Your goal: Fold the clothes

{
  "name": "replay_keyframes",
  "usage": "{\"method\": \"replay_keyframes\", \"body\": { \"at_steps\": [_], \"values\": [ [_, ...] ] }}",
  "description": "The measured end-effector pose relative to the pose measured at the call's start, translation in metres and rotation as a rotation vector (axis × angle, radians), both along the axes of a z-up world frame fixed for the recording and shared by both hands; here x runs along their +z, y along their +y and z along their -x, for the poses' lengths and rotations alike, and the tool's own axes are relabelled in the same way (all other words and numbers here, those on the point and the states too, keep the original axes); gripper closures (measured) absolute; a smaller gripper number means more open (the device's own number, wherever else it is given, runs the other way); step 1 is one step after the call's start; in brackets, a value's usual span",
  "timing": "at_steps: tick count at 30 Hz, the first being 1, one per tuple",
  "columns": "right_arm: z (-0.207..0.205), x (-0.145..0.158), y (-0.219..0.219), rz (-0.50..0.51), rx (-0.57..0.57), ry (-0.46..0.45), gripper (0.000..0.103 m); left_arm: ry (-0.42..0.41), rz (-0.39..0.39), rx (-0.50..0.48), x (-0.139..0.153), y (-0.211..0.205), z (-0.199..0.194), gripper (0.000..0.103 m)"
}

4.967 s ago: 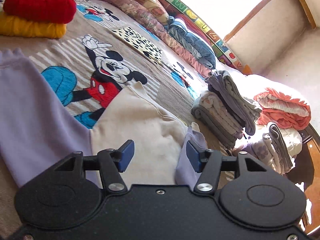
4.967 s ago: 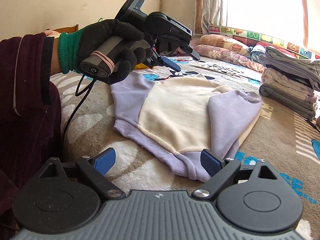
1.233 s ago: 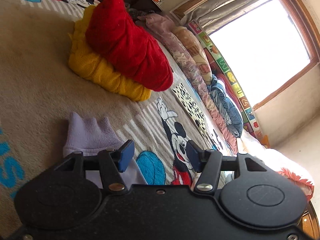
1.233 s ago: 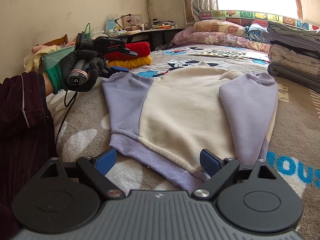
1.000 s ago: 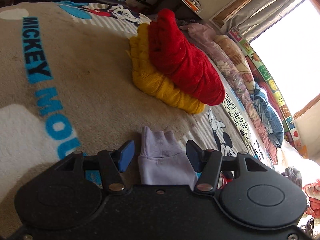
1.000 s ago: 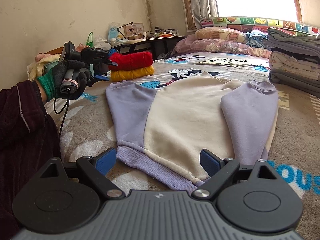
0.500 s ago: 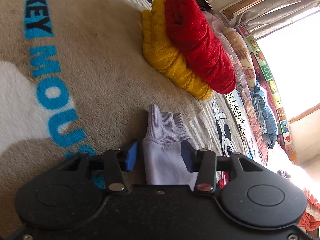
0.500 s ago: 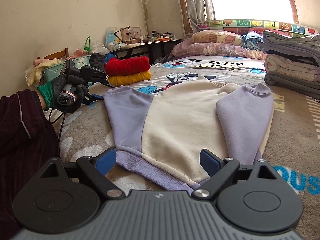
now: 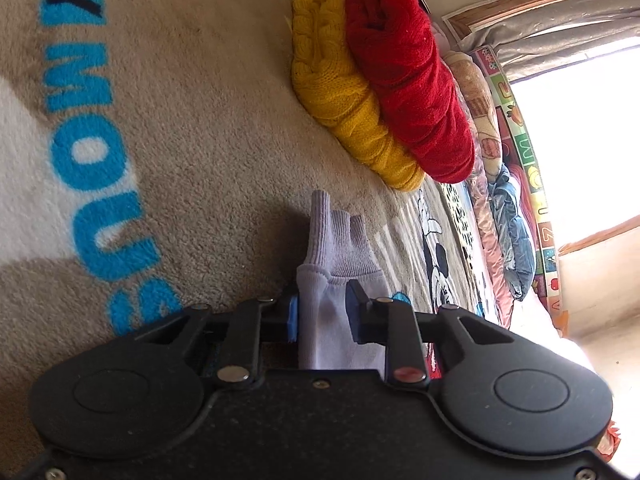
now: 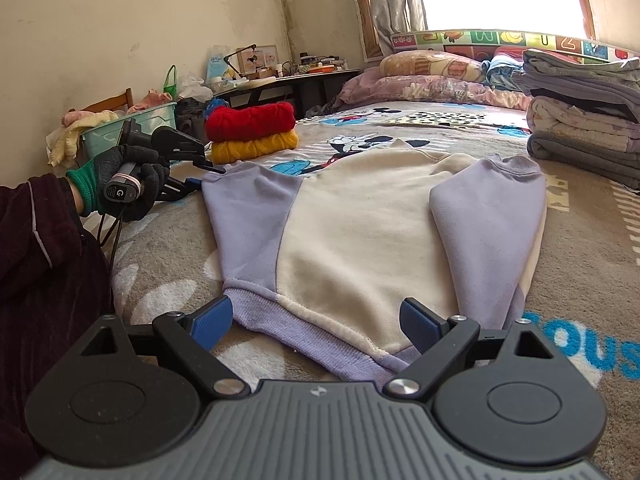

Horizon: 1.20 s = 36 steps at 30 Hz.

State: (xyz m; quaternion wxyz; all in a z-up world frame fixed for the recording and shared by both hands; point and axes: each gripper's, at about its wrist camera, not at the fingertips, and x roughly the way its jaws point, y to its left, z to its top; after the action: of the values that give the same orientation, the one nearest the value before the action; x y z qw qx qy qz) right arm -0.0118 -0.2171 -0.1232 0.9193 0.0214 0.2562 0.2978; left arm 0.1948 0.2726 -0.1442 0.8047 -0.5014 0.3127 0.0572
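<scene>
A cream sweatshirt [image 10: 360, 232] with lilac sleeves lies flat on the Mickey Mouse blanket [image 10: 580, 280]. Its right sleeve [image 10: 492, 232] is folded over the body. Its left sleeve [image 10: 248, 208] stretches out to the left. In the left wrist view my left gripper [image 9: 320, 312] is shut on that sleeve just behind the ribbed lilac cuff [image 9: 340, 240], which pokes out past the fingers. The right wrist view shows the left gripper [image 10: 192, 184] in a gloved hand at the sleeve's end. My right gripper [image 10: 316, 322] hovers open over the ribbed hem [image 10: 320, 336], holding nothing.
A red sweater [image 9: 404, 64] folded on a yellow one [image 9: 340, 92] sits beyond the cuff. Folded grey bedding [image 10: 580, 116] is stacked at the right. Pillows [image 10: 432, 76] line the window wall. A person's dark sleeve [image 10: 44, 260] fills the left foreground.
The left gripper swung from the sweatshirt body out to the left sleeve's cuff and its jaws have closed on the sleeve. The right gripper has stayed open above the hem.
</scene>
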Motion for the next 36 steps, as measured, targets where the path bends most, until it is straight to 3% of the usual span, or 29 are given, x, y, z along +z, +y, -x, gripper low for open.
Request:
{"method": "replay_keyframes", "body": {
  "at_steps": [3,4,10,18,25,28,32,36],
  "values": [
    [0.001,0.001,-0.001,0.001,-0.001,-0.006,0.013,-0.023,-0.041,-0.030,0.004,-0.008,-0.003,0.099],
    [0.001,0.001,-0.001,-0.002,-0.004,-0.006,0.013,-0.040,-0.039,-0.041,0.006,-0.010,-0.002,0.100],
    [-0.003,0.005,-0.010,-0.055,-0.026,0.002,0.016,-0.219,-0.100,-0.114,0.041,-0.037,0.005,0.101],
    [-0.018,0.022,-0.049,-0.208,-0.117,0.005,0.018,-0.336,-0.143,-0.209,0.090,-0.090,0.015,0.101],
    [-0.053,0.049,-0.107,-0.292,-0.112,0.052,0.016,-0.380,-0.258,-0.285,0.127,-0.158,0.015,0.101],
    [-0.069,0.042,-0.130,-0.326,-0.129,0.091,0.016,-0.388,-0.313,-0.320,0.138,-0.192,0.014,0.101],
    [-0.078,0.010,-0.164,-0.528,-0.231,0.206,0.016,-0.382,-0.397,-0.380,0.138,-0.241,0.009,0.101],
    [-0.077,0.000,-0.170,-0.632,-0.259,0.234,0.017,-0.372,-0.452,-0.442,0.131,-0.286,0.007,0.101]
  ]
}}
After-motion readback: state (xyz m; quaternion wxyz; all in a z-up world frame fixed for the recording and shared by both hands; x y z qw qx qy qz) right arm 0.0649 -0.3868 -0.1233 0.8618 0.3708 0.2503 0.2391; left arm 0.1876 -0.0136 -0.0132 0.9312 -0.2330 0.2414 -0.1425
